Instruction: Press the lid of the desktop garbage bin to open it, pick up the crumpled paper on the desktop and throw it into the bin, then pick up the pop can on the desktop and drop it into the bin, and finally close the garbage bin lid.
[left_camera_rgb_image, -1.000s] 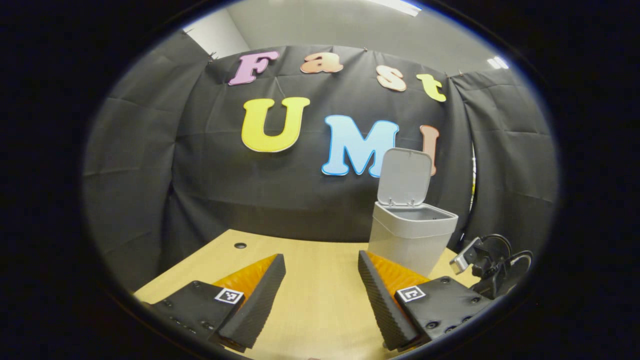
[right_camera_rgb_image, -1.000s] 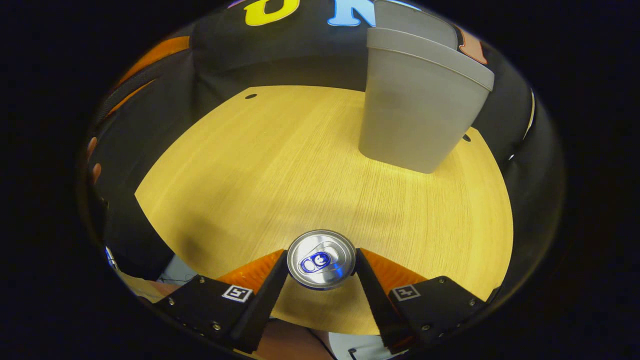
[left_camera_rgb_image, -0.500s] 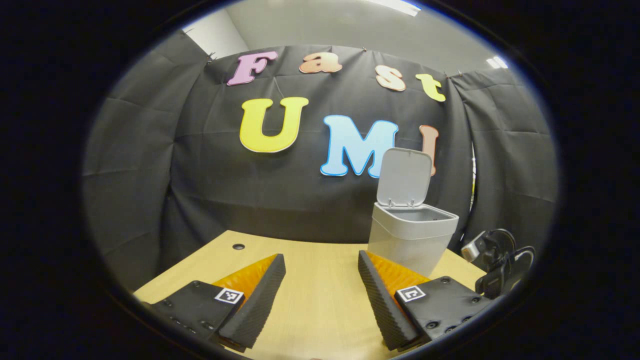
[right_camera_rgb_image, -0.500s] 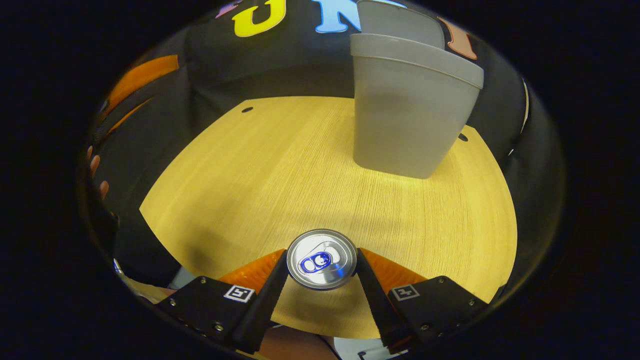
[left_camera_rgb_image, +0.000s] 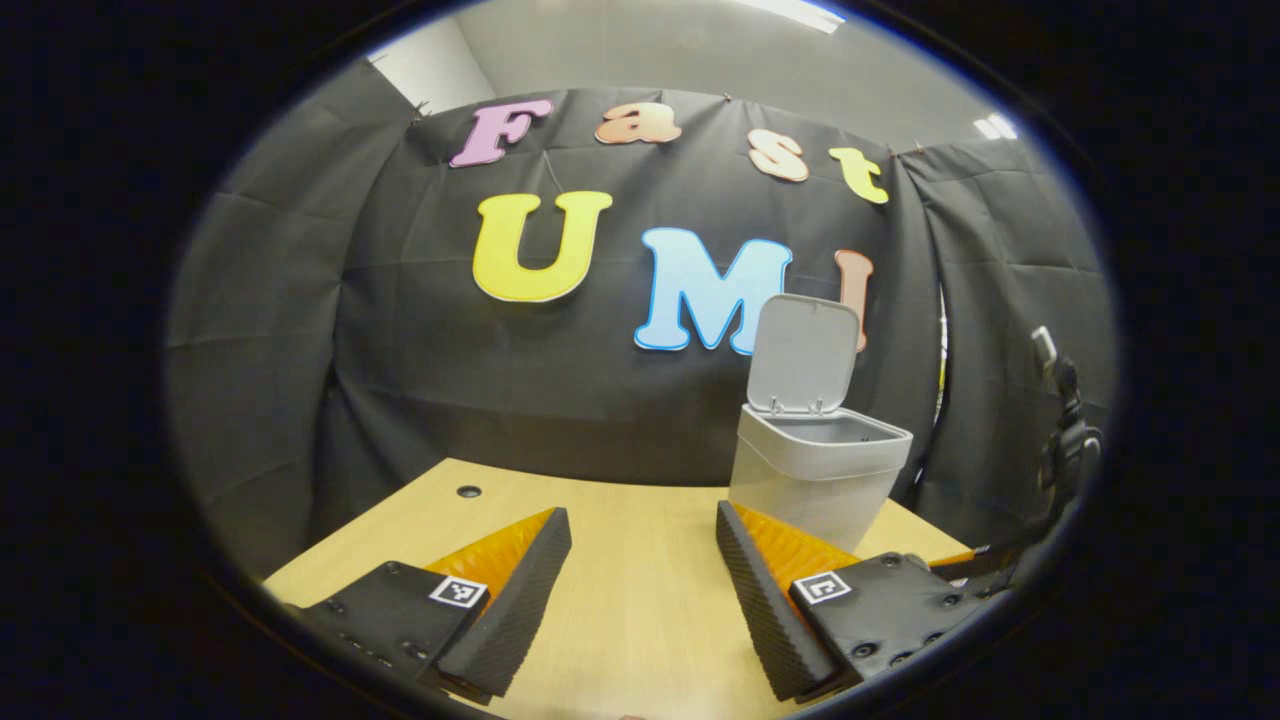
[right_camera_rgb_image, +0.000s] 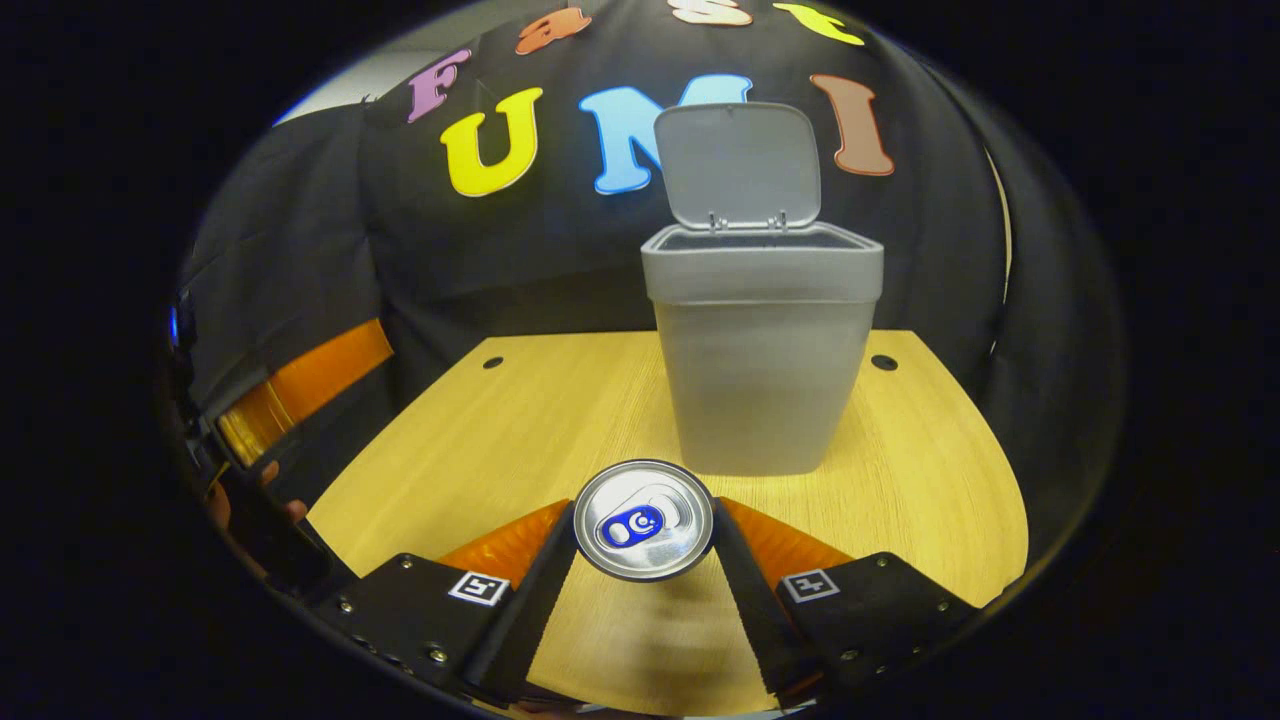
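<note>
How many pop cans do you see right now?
1. The silver aluminium pop can with a blue tab is clamped between the right gripper fingers, in front of the open grey plastic bin. The bin's inside is hidden.

The right gripper (right_camera_rgb_image: 643, 535) has both fingers pressed against opposite sides of a silver aluminium pop can with a blue tab (right_camera_rgb_image: 643, 519), carrying it upright, top end toward the camera. The left gripper (left_camera_rgb_image: 643, 585) has its fingers spread wide apart with nothing between them. In the right gripper view, the left gripper's body sits at the far left edge with a hand (right_camera_rgb_image: 235, 500) around it
</note>
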